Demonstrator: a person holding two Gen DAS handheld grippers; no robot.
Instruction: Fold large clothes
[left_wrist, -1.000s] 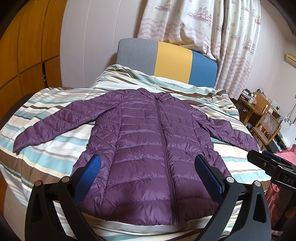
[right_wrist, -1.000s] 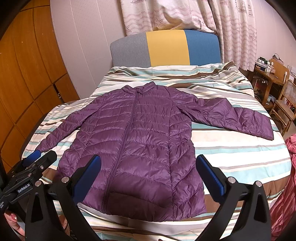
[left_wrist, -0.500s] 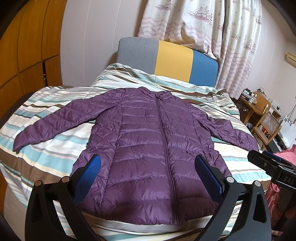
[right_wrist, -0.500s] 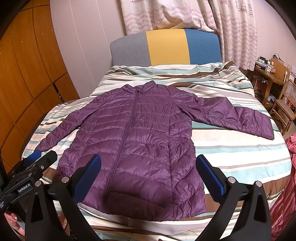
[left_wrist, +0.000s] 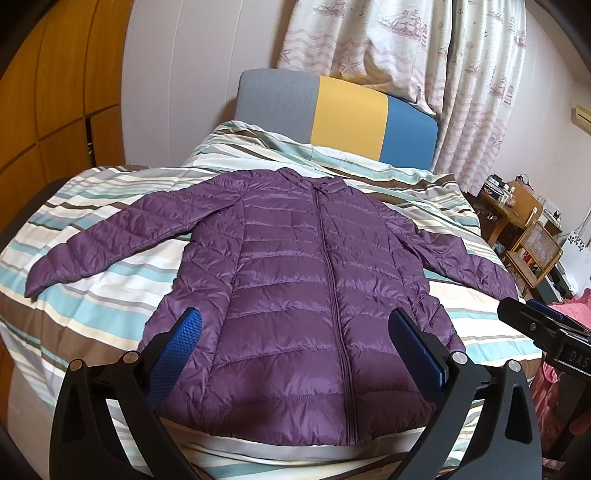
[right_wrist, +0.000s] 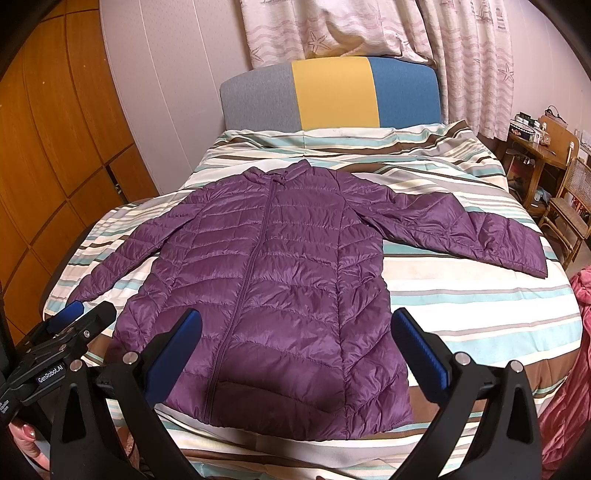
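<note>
A purple quilted down jacket (left_wrist: 295, 295) lies flat and zipped on the striped bed (left_wrist: 92, 295), both sleeves spread out to the sides. It also shows in the right wrist view (right_wrist: 273, 295). My left gripper (left_wrist: 295, 347) is open and empty, hovering above the jacket's hem. My right gripper (right_wrist: 295, 347) is open and empty above the hem too. The right gripper shows at the right edge of the left wrist view (left_wrist: 546, 332). The left gripper shows at the lower left of the right wrist view (right_wrist: 70, 332).
A grey, yellow and blue headboard (left_wrist: 332, 110) stands at the bed's far end under curtains (left_wrist: 406, 55). Wooden cabinets (right_wrist: 48, 166) line the left wall. A wooden desk and chair (right_wrist: 565, 199) stand at the right. Pink cloth (right_wrist: 576, 369) lies by the bed's right side.
Both grippers have drifted very slightly; the jacket has not moved and both stay open.
</note>
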